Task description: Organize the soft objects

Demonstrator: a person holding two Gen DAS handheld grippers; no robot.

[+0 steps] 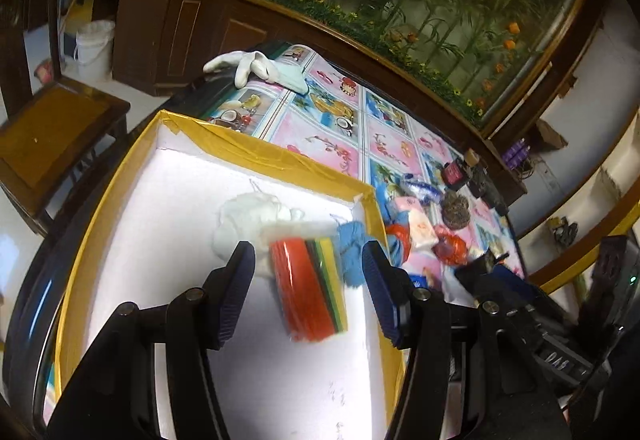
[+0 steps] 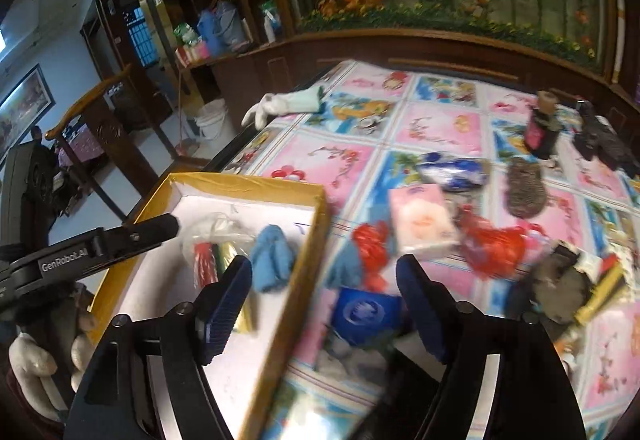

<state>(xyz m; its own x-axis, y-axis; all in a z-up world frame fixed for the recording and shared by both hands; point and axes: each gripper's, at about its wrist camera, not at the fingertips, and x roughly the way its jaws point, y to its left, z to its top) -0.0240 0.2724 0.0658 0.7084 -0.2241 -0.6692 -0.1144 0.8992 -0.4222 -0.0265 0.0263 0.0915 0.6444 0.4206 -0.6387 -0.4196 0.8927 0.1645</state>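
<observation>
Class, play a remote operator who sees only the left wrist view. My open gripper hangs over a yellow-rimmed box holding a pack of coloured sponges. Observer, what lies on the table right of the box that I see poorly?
Observer: In the right wrist view, a pink-and-white packet lies on the tablecloth beyond the box.
Operator: Where is the right gripper?
Observer: The right gripper is open, above a blue packet just outside the box wall.
Operator: Anything else over there?
Observer: A dark bottle with a pink label stands upright near the far right side.
Operator: And my gripper?
Observer: The left gripper shows there at the box's left side.
</observation>
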